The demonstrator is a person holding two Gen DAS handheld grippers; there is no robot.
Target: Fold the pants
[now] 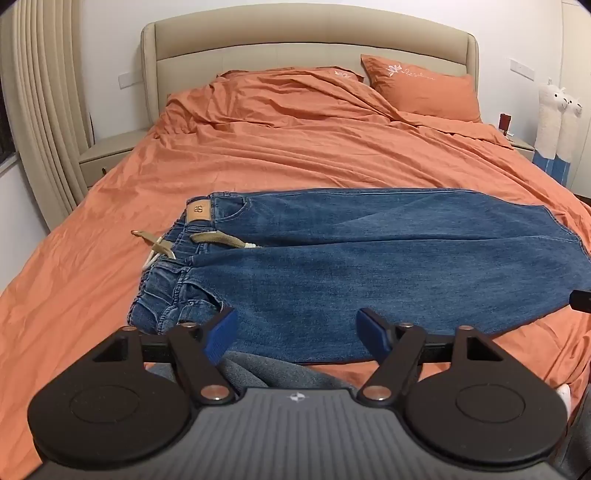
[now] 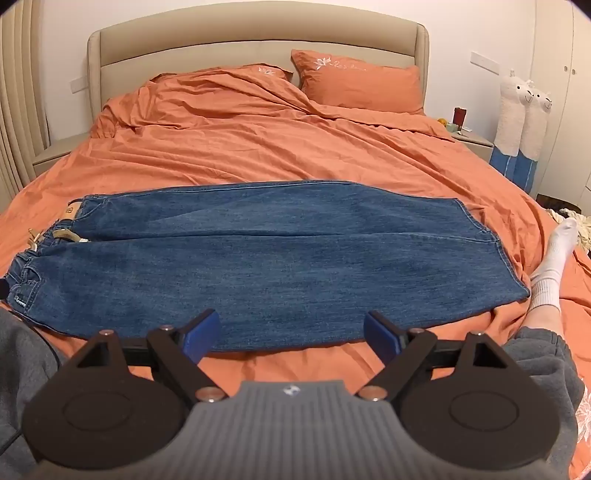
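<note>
**Jeans flat on bed, both grippers wide and empty**

The jeans [image 2: 258, 254] lie spread on the orange sheet [image 2: 258, 147], not yet folded as far as we can see. Both legs lie side by side, seam line between them. Long axis runs crosswise to us: waistband [image 1: 173, 258] to the left, hems [image 2: 491, 251] to the right. The near leg's edge sits just ahead of both grippers.

We hold the left gripper [image 1: 295, 332] over the waist end, the pocket corner just beside its left finger. The right gripper [image 2: 291, 332] sits over the near leg, about midway along, nearer the hems than the left one. So left takes the waist, right takes the cuffs, we judge. Both stand with jaws fully apart, nothing between the pads, tilted down at the cloth, not touching it.

Look of the jeans: mid-blue denim, wide legs, elastic gathered waist, tan patch [image 1: 199, 212] at the far waist corner, khaki drawstring [image 1: 218, 238] lying loose across the fly. Cloth is mostly smooth, few wrinkles.

Around it: a rumpled duvet and pillow [image 1: 421, 86] by the headboard [image 1: 306, 33]. A socked foot [image 2: 554, 258] rests just beside the hems. Grey sweatpant knees show at the near edge.
</note>
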